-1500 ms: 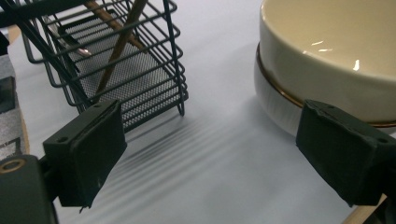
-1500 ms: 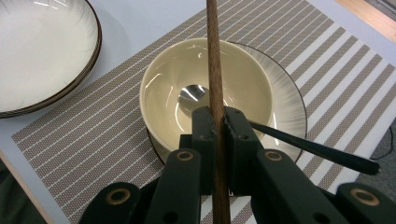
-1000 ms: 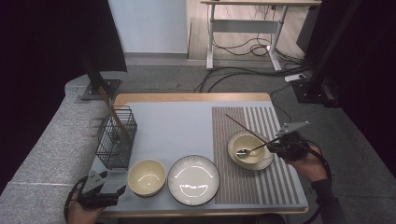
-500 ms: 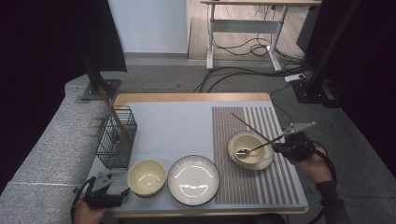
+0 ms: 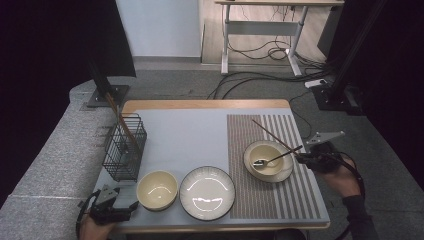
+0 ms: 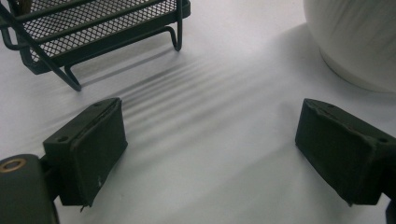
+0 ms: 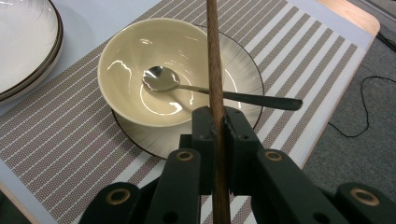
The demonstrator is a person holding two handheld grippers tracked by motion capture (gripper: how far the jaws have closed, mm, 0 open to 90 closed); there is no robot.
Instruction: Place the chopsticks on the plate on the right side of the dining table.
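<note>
Right gripper point(image 7: 218, 126) clenched on a wooden chopstick point(image 7: 214, 56), held above the cream bowl point(image 7: 140, 70) with spoon point(image 7: 161, 78) on the striped placemat point(image 5: 295, 200). Carry step, probably; next, a steady transfer towards the wire basket point(image 5: 125, 147) (likely). Left gripper point(image 6: 210, 154) released, resting near it.

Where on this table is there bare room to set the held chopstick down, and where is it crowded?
Free: the grey surface behind the plate, between the wire basket and the striped mat; also the mat's near part in front of the bowl with spoon. Crowded: the near edge, where the empty bowl and plate sit close together.
</note>
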